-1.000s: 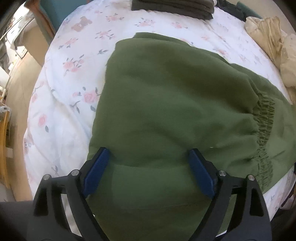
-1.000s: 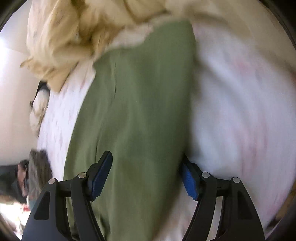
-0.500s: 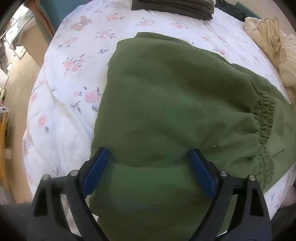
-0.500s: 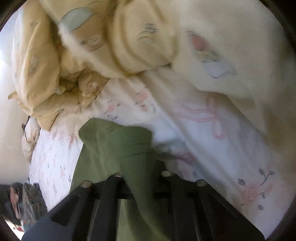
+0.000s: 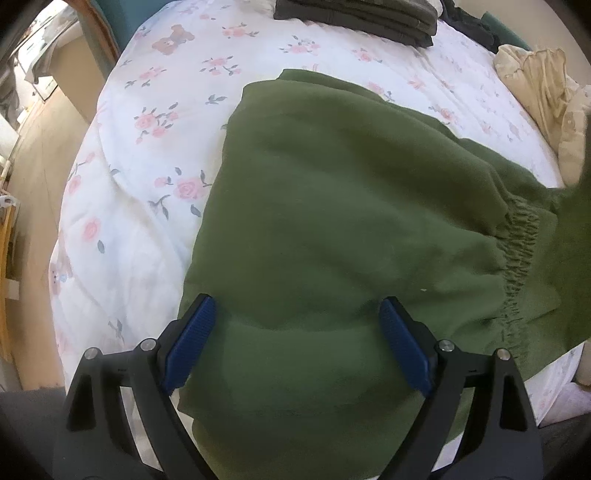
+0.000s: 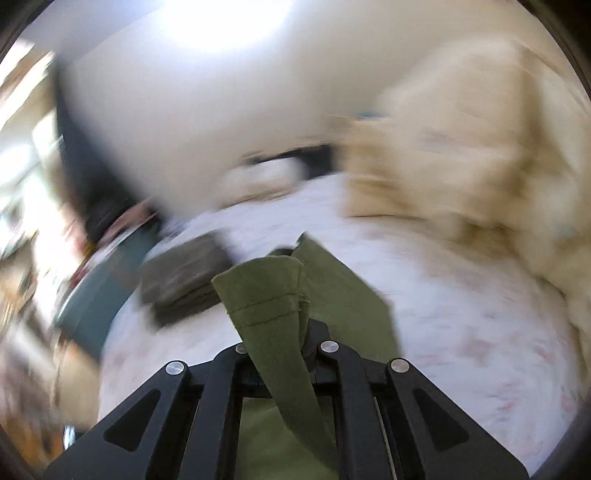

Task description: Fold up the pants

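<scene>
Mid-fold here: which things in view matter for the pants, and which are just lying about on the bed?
In the job: green pants; right gripper, shut on the pants' hem; left gripper, open over them.

Lying about: folded dark clothes; cream bedding; floral quilt.

The left gripper (image 5: 295, 343) points steeply down, its blue pads (image 5: 188, 341) spread wide apart with nothing pinched. The right gripper (image 6: 291, 332) points shallowly downward, jaws clamped together on a green hem (image 6: 266, 291).

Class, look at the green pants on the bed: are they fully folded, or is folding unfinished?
Unfinished. The green pants lie partly doubled over, while the right gripper is shut on a hemmed end.
</scene>
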### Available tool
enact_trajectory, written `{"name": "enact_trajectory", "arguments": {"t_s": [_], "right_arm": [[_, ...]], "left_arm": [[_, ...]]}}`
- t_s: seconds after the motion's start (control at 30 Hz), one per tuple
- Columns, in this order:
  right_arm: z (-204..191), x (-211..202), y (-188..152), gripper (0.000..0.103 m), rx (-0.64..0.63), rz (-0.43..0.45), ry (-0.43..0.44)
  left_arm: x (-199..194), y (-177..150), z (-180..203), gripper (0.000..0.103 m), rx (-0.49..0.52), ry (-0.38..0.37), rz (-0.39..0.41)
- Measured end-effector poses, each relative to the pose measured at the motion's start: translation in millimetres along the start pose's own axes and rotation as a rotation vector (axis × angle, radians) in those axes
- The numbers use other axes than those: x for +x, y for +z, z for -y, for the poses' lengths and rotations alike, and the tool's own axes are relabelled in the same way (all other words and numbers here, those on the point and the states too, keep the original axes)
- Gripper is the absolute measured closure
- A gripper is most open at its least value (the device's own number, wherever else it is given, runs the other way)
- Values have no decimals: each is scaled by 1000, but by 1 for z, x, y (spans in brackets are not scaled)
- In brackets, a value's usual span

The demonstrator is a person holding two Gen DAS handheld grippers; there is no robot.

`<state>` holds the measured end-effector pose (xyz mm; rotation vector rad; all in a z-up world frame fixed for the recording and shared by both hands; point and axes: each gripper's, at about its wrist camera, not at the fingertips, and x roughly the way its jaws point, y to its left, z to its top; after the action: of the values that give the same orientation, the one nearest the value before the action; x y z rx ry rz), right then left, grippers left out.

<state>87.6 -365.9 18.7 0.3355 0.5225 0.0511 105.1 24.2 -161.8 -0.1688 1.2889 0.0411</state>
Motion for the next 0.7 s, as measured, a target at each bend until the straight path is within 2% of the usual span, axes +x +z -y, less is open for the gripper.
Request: {"name": "enact_trajectory", "arguments": {"t_s": [0.07, 0.13, 0.2, 0.23, 0.3, 0.33, 0.37, 0.4, 0.43, 0.5, 0.57, 0.63, 0.7], "right_arm": [[-52, 5, -29, 96, -117, -49, 67], [-95, 22, -79, 96, -271, -133, 70], [-115, 44, -130, 96, -345, -239, 78], [-124, 60, -162, 94, -389, -330, 70], [-131, 70, -188, 90, -431, -393, 63], [-135, 70, -197, 84, -454, -417, 53], [-138, 65, -199, 77, -451, -429, 72], [-139, 59, -198, 63, -445, -434, 102], [-140, 50, -197, 58, -440, -439, 157], [-145, 43, -197, 51, -430, -488, 188], [-142, 41, -190, 51, -352, -624, 270], [-137, 22, -181, 51, -295, -624, 326], [-130, 15, -167, 51, -261, -577, 292]], "left_arm": [[-4, 0, 0, 15, -12, 2, 7], [-8, 1, -2, 15, -34, 12, 23], [-11, 2, -5, 15, -65, 5, 21], [-11, 3, -6, 15, -85, -3, 16], [-13, 4, -9, 15, -109, -17, 12], [-13, 4, -9, 15, -117, -21, 12], [-14, 3, -9, 15, -118, -24, 12], [-15, 3, -8, 15, -117, -29, 11], [-15, 4, -8, 15, -114, -34, 11], [-17, 5, -6, 15, -106, -46, 10], [-20, 6, -8, 15, -118, -48, 20], [-23, 7, -11, 15, -136, -60, 26], [-25, 7, -13, 15, -145, -70, 31]]}}
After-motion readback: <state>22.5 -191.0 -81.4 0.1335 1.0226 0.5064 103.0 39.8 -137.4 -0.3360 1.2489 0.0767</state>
